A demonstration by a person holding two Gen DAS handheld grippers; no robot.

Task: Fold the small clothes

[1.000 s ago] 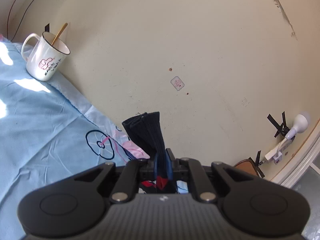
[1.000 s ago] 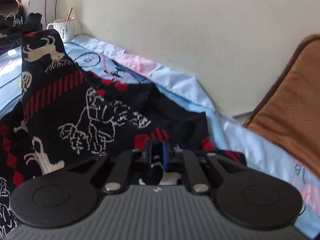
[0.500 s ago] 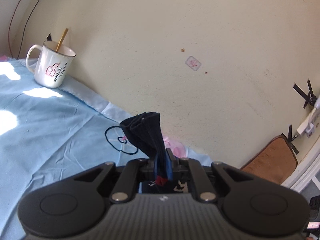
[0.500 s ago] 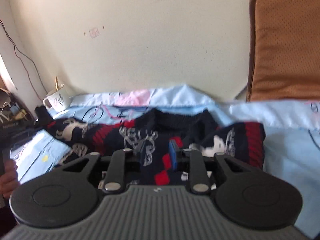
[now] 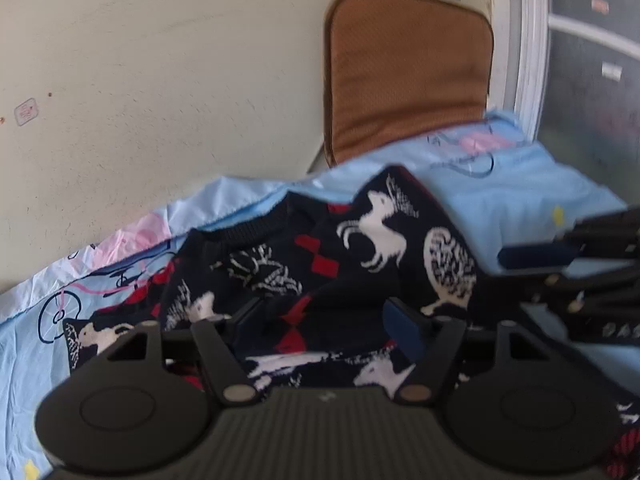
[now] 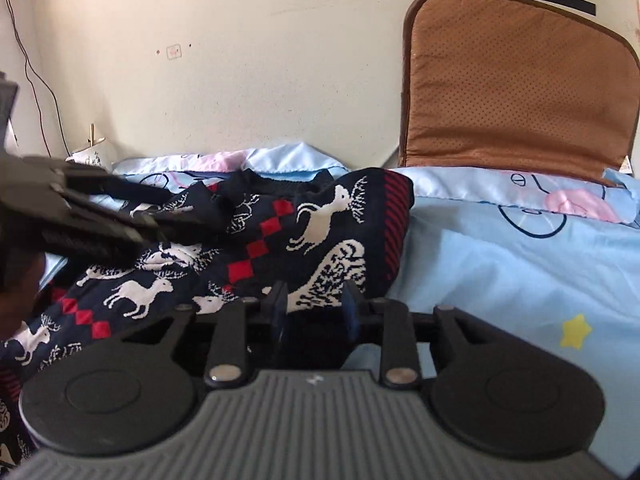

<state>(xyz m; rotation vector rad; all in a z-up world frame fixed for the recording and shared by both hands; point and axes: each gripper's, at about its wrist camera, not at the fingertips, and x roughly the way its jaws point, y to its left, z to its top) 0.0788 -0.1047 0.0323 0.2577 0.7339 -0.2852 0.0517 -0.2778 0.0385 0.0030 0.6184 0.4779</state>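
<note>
left wrist view looks over the left gripper at a dark knitted sweater with white deer and red diamonds, which lies rumpled on a light blue sheet printed with pink patches and bicycle outlines. this gripper's jaws are opening, set wide apart over the sweater; knit shows between them, but the pads do not press on it, so the cloth is released. at the right edge of this view the right gripper reaches in sideways, one blue pad showing, just above the sweater's right side. behind the sheet stands a cream wall, and a brown cushion leans upright against it, its bottom edge behind the sheet. a white window frame runs down at the far right. right wrist view shows the right gripper low over the near edge of the sweater, its jaws also opening; a dark fold sits in the gap, and whether the pads still touch it cannot be told. one side of the sweater is folded over, with a red striped band along its right edge. the left gripper comes in from the left over the sweater. far left by the wall a white mug stands, partly hidden and blurred.
</note>
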